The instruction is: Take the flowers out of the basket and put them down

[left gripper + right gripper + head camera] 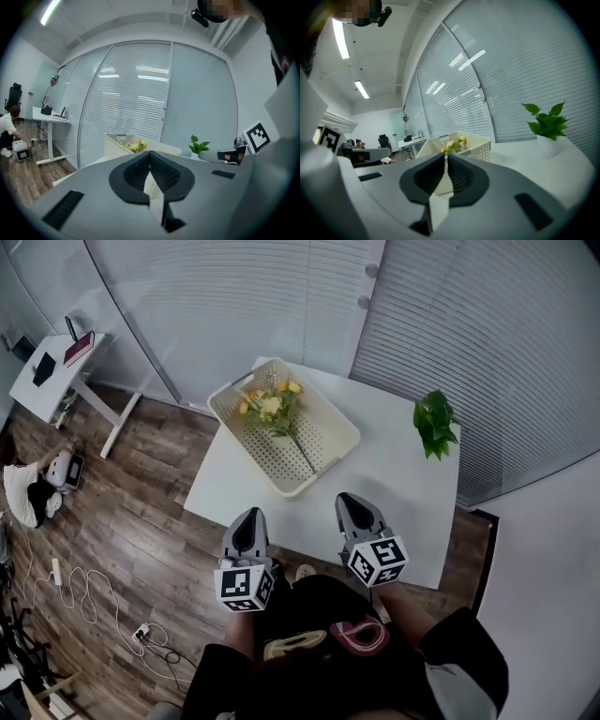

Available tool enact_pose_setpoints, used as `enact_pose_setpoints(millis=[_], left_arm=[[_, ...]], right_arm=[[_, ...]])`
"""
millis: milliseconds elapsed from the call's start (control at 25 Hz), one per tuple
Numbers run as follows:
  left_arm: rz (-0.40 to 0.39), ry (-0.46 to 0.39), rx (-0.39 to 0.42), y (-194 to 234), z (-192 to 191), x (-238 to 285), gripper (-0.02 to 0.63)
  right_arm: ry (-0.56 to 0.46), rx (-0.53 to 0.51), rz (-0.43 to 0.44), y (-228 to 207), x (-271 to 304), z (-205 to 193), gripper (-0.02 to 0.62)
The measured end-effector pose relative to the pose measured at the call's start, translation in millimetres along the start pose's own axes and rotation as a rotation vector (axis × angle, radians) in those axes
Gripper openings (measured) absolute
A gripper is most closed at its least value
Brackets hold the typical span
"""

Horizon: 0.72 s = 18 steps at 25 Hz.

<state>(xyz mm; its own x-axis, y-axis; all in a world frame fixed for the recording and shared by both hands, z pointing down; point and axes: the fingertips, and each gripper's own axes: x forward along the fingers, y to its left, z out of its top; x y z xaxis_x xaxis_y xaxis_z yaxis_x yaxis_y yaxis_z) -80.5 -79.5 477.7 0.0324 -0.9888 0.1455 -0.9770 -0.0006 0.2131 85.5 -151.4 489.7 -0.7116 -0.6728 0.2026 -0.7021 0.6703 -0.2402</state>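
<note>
**A:** Fig. 1, head view. Your left gripper (248, 517) and right gripper (354, 501) are at the near edge of the desk (398, 498). Both are short of the basket (349, 432) and touch nothing. The flowers (272, 407) lie inside it, with the heads in the far corner and the stem (302, 454) running toward the near rim.

**B:** Figs. 2 and 3, gripper views. Your left fingers (138, 171) are clenched tip to tip on nothing. Your right fingers (461, 176) are the same.

**A:** The step in hand is probably the approach. Spread one pair of fingers before you cross the rim. Come in from above, since the basket wall would likely block a level reach. Take the stem near its middle, where it lies bare on the perforated floor. A grip on the heads may crush them. Lift straight up until the heads are clear of the wall. Set them down on the open desk, away from the plant (434, 423).

**B:** Limits of the figures. How many stems there are cannot be told. The yellow heads and leaves overlap in every view. From either gripper view you see only the heads above the rim, because the wall hides the stem. The gripper bodies block the near desk. In the head view the marker cubes cover your hands.
</note>
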Motion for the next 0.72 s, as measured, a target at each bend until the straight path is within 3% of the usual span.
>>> enact_pose_setpoints(millis=[360,720], left_arm=[[-0.077,0.005,0.005,27,16,34,0.017],[-0.164,0.016,0.002,75,36,77,0.017]], right_arm=[[0.002,0.007,-0.063,0,21,10,0.014],[-0.011,-0.029,-0.192,4,56,30,0.014]])
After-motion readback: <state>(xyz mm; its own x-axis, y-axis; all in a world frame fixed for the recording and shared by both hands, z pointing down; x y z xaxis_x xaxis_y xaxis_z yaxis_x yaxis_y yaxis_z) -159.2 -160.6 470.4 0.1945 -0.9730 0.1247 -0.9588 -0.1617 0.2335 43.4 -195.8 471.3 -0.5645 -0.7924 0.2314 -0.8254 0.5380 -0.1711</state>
